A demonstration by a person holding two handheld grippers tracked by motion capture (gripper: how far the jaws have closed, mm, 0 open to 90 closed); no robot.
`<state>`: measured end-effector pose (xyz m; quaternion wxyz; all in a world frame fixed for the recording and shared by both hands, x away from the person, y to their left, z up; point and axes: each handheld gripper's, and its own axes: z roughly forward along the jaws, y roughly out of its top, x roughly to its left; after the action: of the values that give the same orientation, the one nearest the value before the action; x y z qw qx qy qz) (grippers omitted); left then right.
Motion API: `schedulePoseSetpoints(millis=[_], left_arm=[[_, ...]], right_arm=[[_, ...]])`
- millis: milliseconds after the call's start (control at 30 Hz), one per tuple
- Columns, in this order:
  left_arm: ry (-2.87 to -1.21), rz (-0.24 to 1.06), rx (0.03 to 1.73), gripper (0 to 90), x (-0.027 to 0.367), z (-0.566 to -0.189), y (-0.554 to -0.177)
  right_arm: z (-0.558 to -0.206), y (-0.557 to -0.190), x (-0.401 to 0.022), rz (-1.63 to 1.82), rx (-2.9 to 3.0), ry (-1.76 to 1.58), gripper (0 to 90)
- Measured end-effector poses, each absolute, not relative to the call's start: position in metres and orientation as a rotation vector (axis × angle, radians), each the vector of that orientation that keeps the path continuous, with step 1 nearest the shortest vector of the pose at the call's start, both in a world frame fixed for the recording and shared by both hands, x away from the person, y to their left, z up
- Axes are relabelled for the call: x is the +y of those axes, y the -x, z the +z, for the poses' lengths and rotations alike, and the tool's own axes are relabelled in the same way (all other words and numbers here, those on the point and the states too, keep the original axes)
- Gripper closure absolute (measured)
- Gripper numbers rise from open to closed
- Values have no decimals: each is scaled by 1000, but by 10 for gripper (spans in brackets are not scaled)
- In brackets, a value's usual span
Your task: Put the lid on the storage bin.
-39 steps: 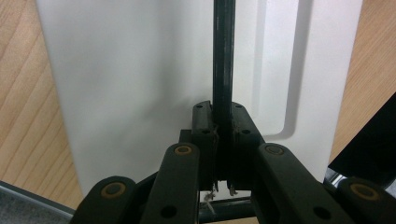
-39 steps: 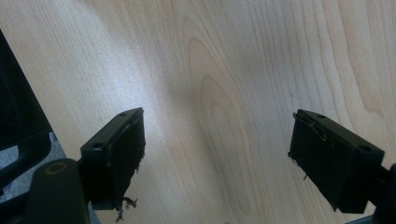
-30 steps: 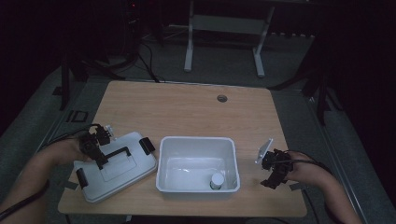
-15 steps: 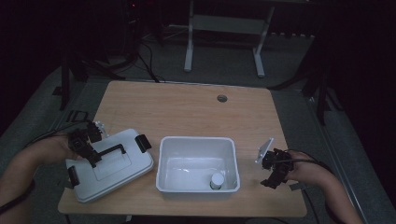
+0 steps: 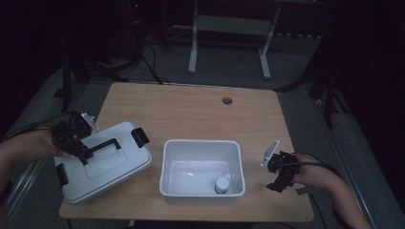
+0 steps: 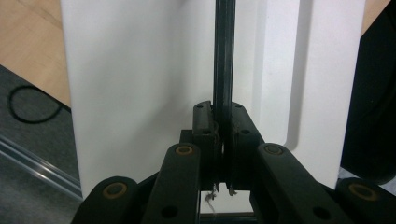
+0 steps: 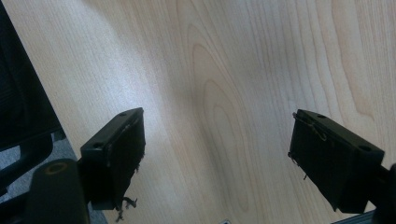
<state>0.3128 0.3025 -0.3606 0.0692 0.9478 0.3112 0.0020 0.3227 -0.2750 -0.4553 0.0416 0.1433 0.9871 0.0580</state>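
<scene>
A white box lid with black clips and a black handle is at the table's left, tilted. My left gripper is shut on the left end of that handle. In the left gripper view the thin handle bar is pinched between the pads of the left gripper, with the lid's white surface behind it. An open white bin sits at the front middle with a small white-capped bottle inside. My right gripper rests open right of the bin; in its own view the right gripper holds nothing.
The wooden table has a round cable hole near its far edge. Beyond the table stand a metal frame and cables on the dark floor. The table's front edge lies close under both hands.
My left gripper has risen and drifted left with the lid held by its handle. The lid now hangs higher and tilted. The right gripper has stayed still.
</scene>
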Motion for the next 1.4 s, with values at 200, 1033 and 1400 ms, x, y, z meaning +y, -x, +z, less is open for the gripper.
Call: schedulePoseSetpoints(millis=[200,1033,1400], left_arm=[[-2841,26,911,838,294,-347,-311],[-2866,78,603,837,203,-304,-320],[-2875,81,468,837,156,-295,-321]], right_arm=[[-456,-322,-275,177,3021,-443,178],[-457,-323,-274,175,3029,-445,178],[-458,-322,-273,171,3035,-442,178]])
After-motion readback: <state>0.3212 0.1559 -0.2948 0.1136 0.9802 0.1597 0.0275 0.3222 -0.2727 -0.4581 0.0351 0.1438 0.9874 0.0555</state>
